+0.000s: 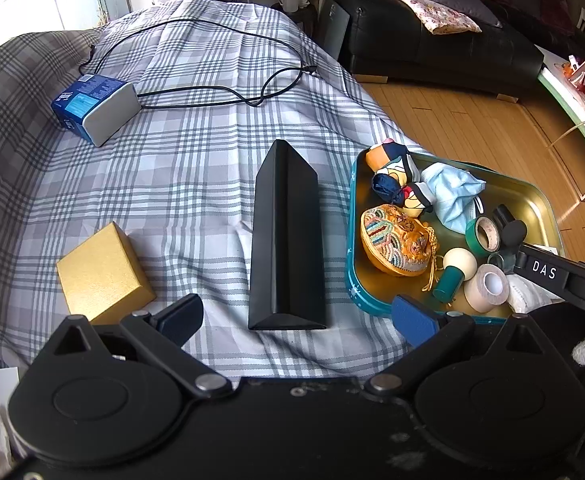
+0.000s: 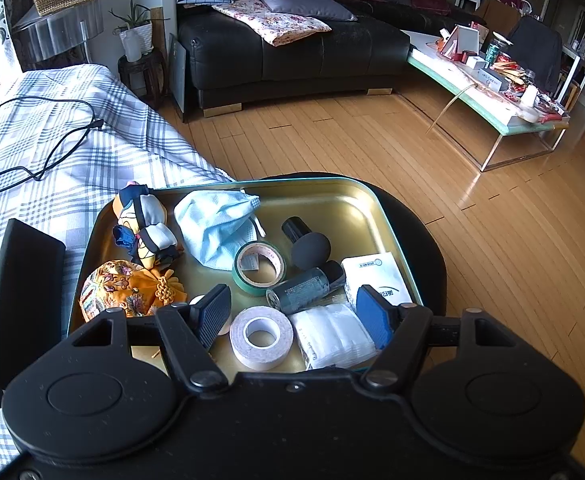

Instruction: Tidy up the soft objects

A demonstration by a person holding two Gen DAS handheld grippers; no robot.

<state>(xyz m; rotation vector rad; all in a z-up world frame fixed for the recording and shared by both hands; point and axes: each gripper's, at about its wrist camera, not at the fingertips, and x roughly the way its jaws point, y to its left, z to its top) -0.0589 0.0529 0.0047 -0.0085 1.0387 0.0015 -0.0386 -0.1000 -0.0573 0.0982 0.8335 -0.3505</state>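
A teal-rimmed gold tray point(image 2: 356, 204) point(image 1: 524, 196) holds soft and hard things mixed. Soft ones: a blue face mask point(image 2: 216, 224) point(image 1: 452, 196), a patterned cloth doll point(image 2: 144, 224) point(image 1: 396, 180), an embroidered orange pouch point(image 2: 128, 288) point(image 1: 396, 240), and a white gauze pack point(image 2: 332, 332). My right gripper point(image 2: 296, 316) hovers open over the tray's near end, above a white tape roll point(image 2: 260, 336), holding nothing. My left gripper point(image 1: 296, 316) stands open over the plaid sheet, just short of a black triangular box point(image 1: 288, 240), empty.
The tray also carries green tape point(image 2: 258, 266), a dark bottle point(image 2: 304, 288), a black knob point(image 2: 310, 248) and a white packet point(image 2: 376, 276). On the bed lie a gold box point(image 1: 100, 272), a blue-grey box point(image 1: 96, 104) and a black cable point(image 1: 212, 92). Wooden floor lies right.
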